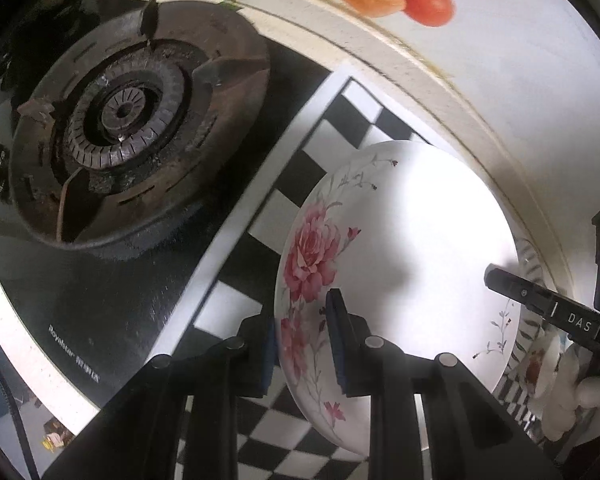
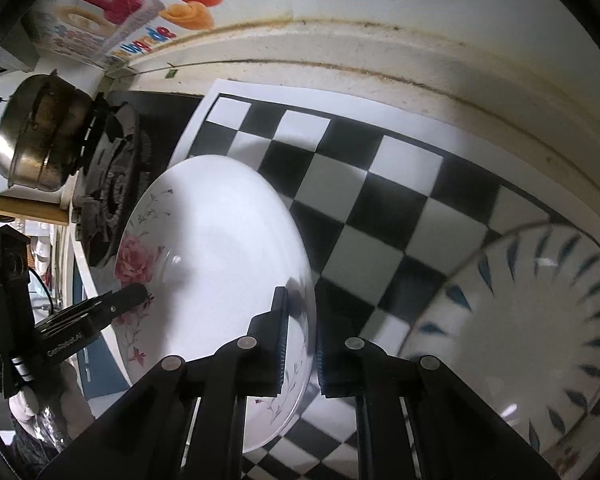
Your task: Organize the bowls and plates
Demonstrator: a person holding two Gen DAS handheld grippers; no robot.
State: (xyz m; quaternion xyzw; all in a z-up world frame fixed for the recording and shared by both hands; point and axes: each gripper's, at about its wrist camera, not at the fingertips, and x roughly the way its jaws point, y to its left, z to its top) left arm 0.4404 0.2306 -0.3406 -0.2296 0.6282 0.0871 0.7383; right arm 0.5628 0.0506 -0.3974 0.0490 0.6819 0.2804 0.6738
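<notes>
A white plate (image 1: 412, 240) with a pink rose pattern hangs tilted over the checkered mat (image 1: 284, 168), held at two opposite rims. My left gripper (image 1: 304, 344) is shut on its rose-side rim, one pad above and one below. My right gripper (image 2: 302, 340) is shut on the opposite rim of the same plate (image 2: 220, 240). Each gripper shows in the other's view: the right one (image 1: 540, 300) at the plate's far edge, the left one (image 2: 128, 296) by the rose. A white bowl with blue leaf marks (image 2: 540, 320) sits on the mat to the right, partly under the plate (image 1: 534, 264).
A rusty gas burner (image 1: 128, 120) on a black glass hob lies left of the mat. A steel pot (image 2: 36, 148) stands on the far burner. The cream counter edge and a wall with fruit stickers (image 1: 424, 0) run behind. A gloved hand (image 1: 592, 392) holds the right gripper.
</notes>
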